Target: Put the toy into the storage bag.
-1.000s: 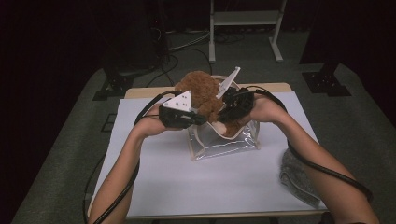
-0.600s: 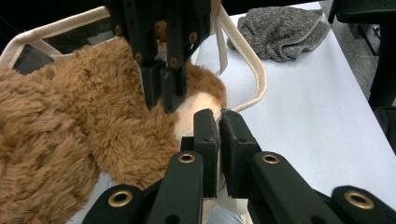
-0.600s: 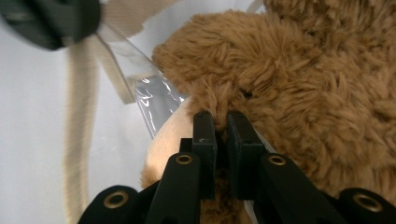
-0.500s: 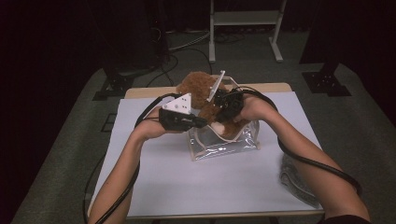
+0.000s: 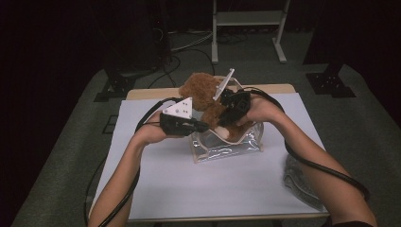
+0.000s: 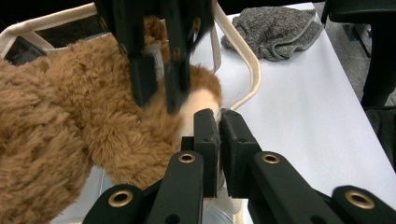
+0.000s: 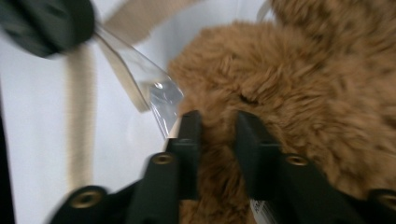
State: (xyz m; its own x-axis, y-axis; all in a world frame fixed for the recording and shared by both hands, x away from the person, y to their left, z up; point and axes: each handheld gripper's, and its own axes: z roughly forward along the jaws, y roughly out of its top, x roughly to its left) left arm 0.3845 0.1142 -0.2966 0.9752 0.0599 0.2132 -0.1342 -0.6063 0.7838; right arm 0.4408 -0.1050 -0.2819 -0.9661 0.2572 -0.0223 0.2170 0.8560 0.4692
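Note:
A brown plush toy [image 5: 201,90] lies half inside a clear plastic bag [image 5: 227,146] with beige trim, near the table's far edge. My left gripper [image 5: 204,126] reaches in from the left and is shut on the bag's near rim. Its jaws [image 6: 219,133] meet tightly in the left gripper view, beside the fur [image 6: 70,121]. My right gripper [image 5: 221,124] points down into the bag from the right. Its jaws [image 7: 217,126] have just been opening and stand apart, with the toy's fur [image 7: 303,93] between them. The clear bag edge [image 7: 159,98] hangs beside them.
White paper [image 5: 213,189] covers the table. A grey knitted cloth [image 5: 302,184] lies at the near right edge, and appears again [image 6: 275,28] in the left gripper view. Behind the table, a metal frame [image 5: 246,19] stands on the dark floor.
The right gripper has tipped slightly over the plush toy and shifted a little left. The left gripper and the bag have stayed where they were.

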